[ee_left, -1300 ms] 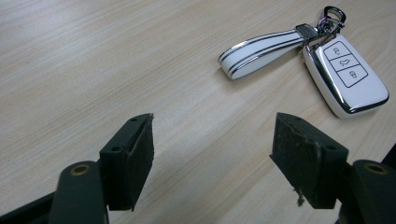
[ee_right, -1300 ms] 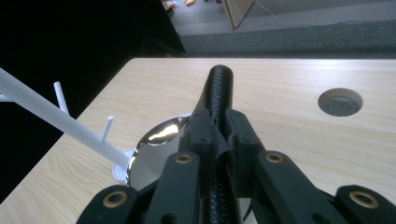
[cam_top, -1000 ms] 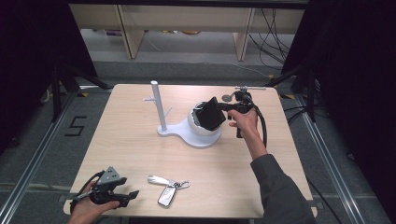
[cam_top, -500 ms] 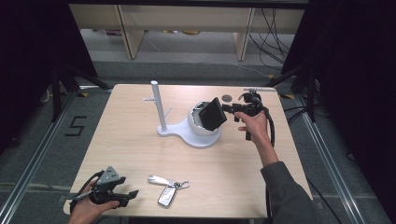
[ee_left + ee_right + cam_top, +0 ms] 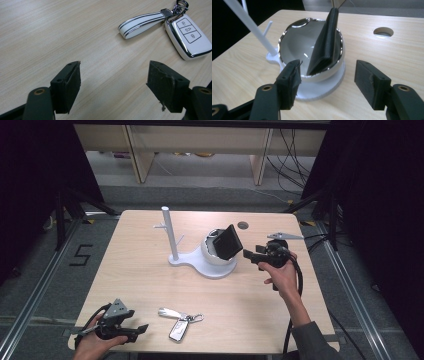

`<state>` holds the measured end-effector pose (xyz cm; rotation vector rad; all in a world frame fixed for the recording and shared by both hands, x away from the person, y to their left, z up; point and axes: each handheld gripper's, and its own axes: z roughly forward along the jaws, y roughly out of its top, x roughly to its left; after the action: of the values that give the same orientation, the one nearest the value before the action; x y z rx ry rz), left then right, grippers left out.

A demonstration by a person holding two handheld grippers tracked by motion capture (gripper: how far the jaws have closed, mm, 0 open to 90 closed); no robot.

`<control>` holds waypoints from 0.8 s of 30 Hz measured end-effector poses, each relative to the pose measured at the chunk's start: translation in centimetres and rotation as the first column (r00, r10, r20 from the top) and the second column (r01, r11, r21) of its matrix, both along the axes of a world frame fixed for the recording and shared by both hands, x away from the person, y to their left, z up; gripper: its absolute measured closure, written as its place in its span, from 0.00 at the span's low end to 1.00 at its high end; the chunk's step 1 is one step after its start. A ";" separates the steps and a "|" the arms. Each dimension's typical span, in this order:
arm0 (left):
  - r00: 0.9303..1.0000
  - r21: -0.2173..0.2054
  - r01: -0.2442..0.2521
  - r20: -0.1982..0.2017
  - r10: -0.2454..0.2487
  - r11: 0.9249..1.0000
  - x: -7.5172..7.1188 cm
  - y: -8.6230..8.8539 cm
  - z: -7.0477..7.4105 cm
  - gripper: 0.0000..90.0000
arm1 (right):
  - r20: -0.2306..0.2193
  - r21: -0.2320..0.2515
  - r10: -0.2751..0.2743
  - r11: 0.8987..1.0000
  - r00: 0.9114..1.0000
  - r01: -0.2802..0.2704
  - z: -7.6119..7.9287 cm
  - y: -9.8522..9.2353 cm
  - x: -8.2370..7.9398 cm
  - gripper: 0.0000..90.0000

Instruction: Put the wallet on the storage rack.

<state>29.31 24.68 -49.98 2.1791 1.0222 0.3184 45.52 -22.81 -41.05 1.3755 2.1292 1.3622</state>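
Both grippers are black: the left gripper (image 5: 131,330) and right gripper (image 5: 250,255) each carry a grey three-cornered plate and blocky jaws with brass-coloured screw holes. A black cable trails from the right one. The right sleeve (image 5: 312,342) looks dark grey.

Right gripper withdrawn from wallet; jaws released.

My right gripper (image 5: 250,255), closed on the black wallet (image 5: 227,241) a second ago, has backed off toward my side of the table, jaws now spread and empty. The wallet has tipped further and stands leaning in the white bowl (image 5: 212,254).
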 end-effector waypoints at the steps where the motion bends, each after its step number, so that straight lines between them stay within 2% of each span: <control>1: 1.000 -0.001 0.000 0.002 0.000 1.000 0.0 0.0 0.0 0.29 | 0.008 -0.001 0.006 1.000 1.000 -0.006 -0.1 0.0 -0.4 0.43; 2: 1.000 0.000 0.000 0.002 0.000 1.000 0.0 0.0 0.0 0.29 | 0.013 0.006 0.005 1.000 1.000 -0.005 -0.3 -0.1 -0.8 0.43; 4: 1.000 -0.005 0.000 0.001 0.000 1.000 0.0 0.0 -0.1 0.29 | -0.020 0.012 0.005 1.000 1.000 -0.005 -0.6 0.2 -1.5 0.42; 6: 1.000 0.003 0.005 0.004 -0.005 1.000 0.0 0.1 0.0 0.29 | -0.016 0.012 0.002 1.000 1.000 -0.002 -1.0 0.3 -2.0 0.41; 7: 1.000 -0.006 0.000 0.000 0.000 1.000 -0.1 0.0 0.0 0.29 | -0.005 -0.004 0.022 1.000 1.000 -0.022 -1.3 0.3 -2.1 0.41; 8: 1.000 -0.011 0.004 0.002 -0.004 1.000 -0.1 0.0 0.0 0.29 | -0.031 0.009 0.020 1.000 0.999 -0.020 -1.4 0.5 -2.4 0.40; 9: 1.000 -0.012 0.003 0.000 -0.003 1.000 -0.1 0.0 0.0 0.29 | -0.038 0.011 0.032 0.999 0.999 -0.031 -1.8 0.7 -2.6 0.40; 10: 1.000 -0.003 0.005 0.004 -0.005 1.000 0.0 0.0 0.0 0.29 | -0.023 -0.001 0.047 0.999 0.999 -0.047 -2.1 0.6 -2.6 0.39; 12: 1.000 0.004 0.003 -0.003 -0.003 1.000 0.0 0.0 0.0 0.29 | -0.025 -0.026 0.042 0.999 0.999 -0.042 -2.4 0.9 -3.0 0.38; 14: 1.000 0.008 0.008 0.003 -0.008 1.000 0.0 0.0 0.0 0.29 | -0.035 -0.025 0.060 0.998 0.998 -0.061 -2.9 1.1 -3.3 0.38; 15: 1.000 -0.004 -0.001 -0.005 0.001 1.000 -0.1 -0.1 0.0 0.29 | -0.056 -0.015 0.059 0.998 0.997 -0.060 -3.1 1.4 -3.6 0.37; 16: 1.000 -0.010 -0.002 -0.004 0.002 1.000 -0.2 -0.1 -0.1 0.29 | -0.053 -0.043 0.076 0.996 0.996 -0.079 -3.2 1.3 -3.5 0.36; 17: 1.000 0.001 0.001 -0.001 -0.001 1.000 -0.2 0.0 0.0 0.29 | -0.051 -0.063 0.078 0.995 0.996 -0.081 -3.4 1.6 -3.9 0.36; 18: 1.000 0.009 0.001 0.001 -0.001 1.000 -0.2 0.0 0.0 0.29 | -0.048 -0.063 0.073 0.995 0.996 -0.076 -3.5 1.7 -4.1 0.36; 20: 1.000 0.005 -0.008 -0.003 0.008 1.000 -0.4 0.0 -0.1 0.29 | -0.085 -0.040 0.091 0.995 0.992 -0.094 -3.9 2.2 -4.7 0.36; 21: 1.000 0.003 -0.005 -0.005 0.005 1.000 -0.4 0.0 -0.1 0.29 | -0.074 -0.050 0.106 0.993 0.992 -0.110 -4.0 2.2 -4.7 0.36; 23: 1.000 0.015 0.001 0.000 -0.001 1.000 -0.4 0.1 0.0 0.29 | -0.075 -0.065 0.132 0.988 0.988 -0.137 -4.5 2.4 -5.2 0.35; 24: 1.000 0.008 -0.004 -0.001 0.004 1.000 -0.5 0.1 0.0 0.28 | -0.084 -0.060 0.139 0.988 0.987 -0.144 -4.7 2.5 -5.5 0.35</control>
<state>28.82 24.74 -49.98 2.1850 1.0279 0.3234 39.97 -20.26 -45.79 1.2957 2.3425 1.2939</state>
